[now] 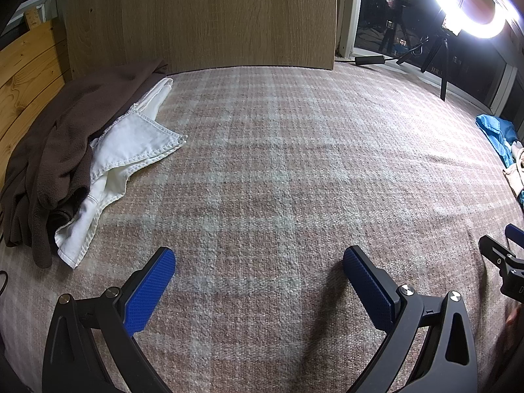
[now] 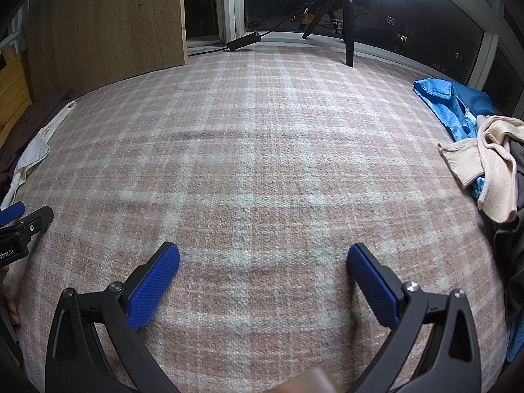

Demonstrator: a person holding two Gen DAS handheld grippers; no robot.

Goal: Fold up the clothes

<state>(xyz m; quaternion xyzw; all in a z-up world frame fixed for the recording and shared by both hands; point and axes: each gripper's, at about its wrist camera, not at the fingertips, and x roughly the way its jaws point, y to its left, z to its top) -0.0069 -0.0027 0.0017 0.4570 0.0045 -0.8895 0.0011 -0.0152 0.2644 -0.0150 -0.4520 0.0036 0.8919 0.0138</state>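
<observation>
- Left gripper (image 1: pixel 258 263): spread wide, blue pads (image 1: pixel 149 291) far apart, nothing between them, poised over the pink-and-white plaid blanket (image 1: pixel 278 163).
- Right gripper (image 2: pixel 263 260): likewise spread wide, blue pads (image 2: pixel 371 283) well apart, pinching nothing, above the same plaid blanket (image 2: pixel 262 137).
- Seen at each other's frame edges: tip of the right gripper at the far right of the left wrist view, tip of the left gripper at the far left of the right wrist view; side by side, not touching.
- White garment (image 1: pixel 127 150): crumpled, ahead and to the left of the left gripper, well apart from its pads; stitched hem corner pointing toward the middle of the blanket.
- Brown fleece garment (image 1: pixel 55 154): heaped partly over the white one, against the left edge beside the pine board wall (image 1: pixel 26 62); also clear of both grippers.
- From the right wrist view, only a sliver of the white garment (image 2: pixel 32 150) at far left.
- Blue garment (image 2: pixel 452 104): bunched ahead and to the right of the right gripper, near the window (image 2: pixel 409 9).
- Beige knit garment (image 2: pixel 484 160): lying over the near end of the blue one, touching it; a dark garment (image 2: pixel 514 229) just behind at the frame edge, details unclear.
- None of the right-hand pile in contact with the right gripper.
- Oak-look panel (image 1: pixel 203 16) upright at the blanket's far edge.
- Ring light (image 1: pixel 471 3) on a tripod (image 2: pixel 347 23) glowing at the far right.
</observation>
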